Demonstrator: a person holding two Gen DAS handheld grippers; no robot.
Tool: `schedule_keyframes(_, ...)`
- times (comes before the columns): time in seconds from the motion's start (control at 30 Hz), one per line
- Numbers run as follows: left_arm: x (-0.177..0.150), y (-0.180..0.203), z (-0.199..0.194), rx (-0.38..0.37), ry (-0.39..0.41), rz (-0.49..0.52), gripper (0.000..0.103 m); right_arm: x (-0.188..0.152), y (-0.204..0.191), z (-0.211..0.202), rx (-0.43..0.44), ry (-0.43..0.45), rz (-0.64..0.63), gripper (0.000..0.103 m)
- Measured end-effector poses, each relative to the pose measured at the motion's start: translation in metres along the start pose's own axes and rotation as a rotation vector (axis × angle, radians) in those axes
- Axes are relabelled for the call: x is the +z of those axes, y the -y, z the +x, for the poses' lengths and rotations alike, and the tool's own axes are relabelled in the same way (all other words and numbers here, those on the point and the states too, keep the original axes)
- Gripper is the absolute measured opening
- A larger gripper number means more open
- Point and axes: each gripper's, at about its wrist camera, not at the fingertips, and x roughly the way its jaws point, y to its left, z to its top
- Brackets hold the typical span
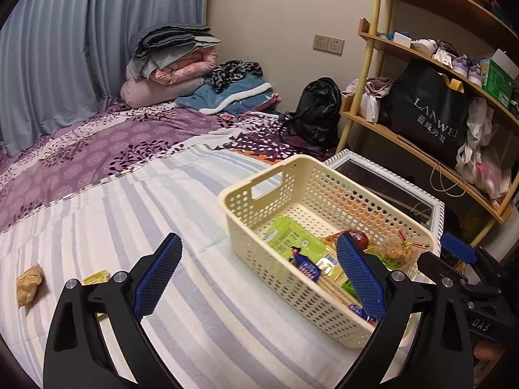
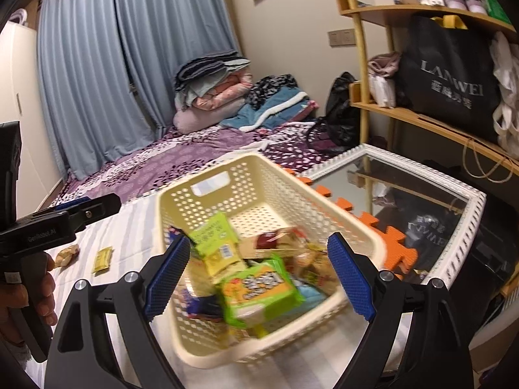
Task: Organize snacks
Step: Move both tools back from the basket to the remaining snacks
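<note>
Snacks fill the basket (image 1: 259,191); a green packet (image 1: 288,238) reads "SEAWEED".

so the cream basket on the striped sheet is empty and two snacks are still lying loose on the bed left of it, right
Not quite: the cream basket is not empty. The left wrist view shows a green seaweed pack and other snack packets inside it. The rest holds: it sits on the striped sheet, and a tan snack packet and a small yellow packet lie loose to its left.

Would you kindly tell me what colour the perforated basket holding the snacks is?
The basket is cream, a pale yellowish white; it shows most sharply in the left wrist view.
</note>
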Motion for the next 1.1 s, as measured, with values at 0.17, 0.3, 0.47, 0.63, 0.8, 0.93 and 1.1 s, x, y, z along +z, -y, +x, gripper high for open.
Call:
schedule_keyframes(0.17, -0.004, -0.025, -0.01, 0.042, 0.002, -0.031, 0.097, 0.0, -0.03, 0.005, 0.067, -0.011, -0.042, 0.086)
schedule_keyframes(0.3, -0.009, -0.049, -0.017, 0.089, -0.002, -0.068, 0.097, -0.002, -0.058, 0.008, 0.124, -0.024, -0.084, 0.086)
schedule_keyframes(0.47, -0.015, -0.08, -0.025, 0.141, -0.011, -0.112, 0.097, -0.006, -0.094, 0.016, 0.189, -0.05, -0.136, 0.086)
schedule_keyframes(0.63, -0.023, -0.11, -0.03, 0.189, -0.023, -0.141, 0.1, -0.011, -0.125, 0.022, 0.24, -0.077, -0.182, 0.087)
schedule_keyframes(0.8, -0.031, -0.144, -0.036, 0.233, -0.033, -0.175, 0.1, -0.02, -0.153, 0.029, 0.281, -0.109, -0.23, 0.088)
schedule_keyframes(0.93, -0.04, -0.177, -0.04, 0.283, -0.047, -0.212, 0.1, -0.026, -0.174, 0.04, 0.312, -0.151, -0.26, 0.088)
schedule_keyframes(1.1, -0.053, -0.221, -0.047, 0.352, -0.062, -0.275, 0.1, -0.038, -0.199, 0.054, 0.346, -0.197, -0.287, 0.091)
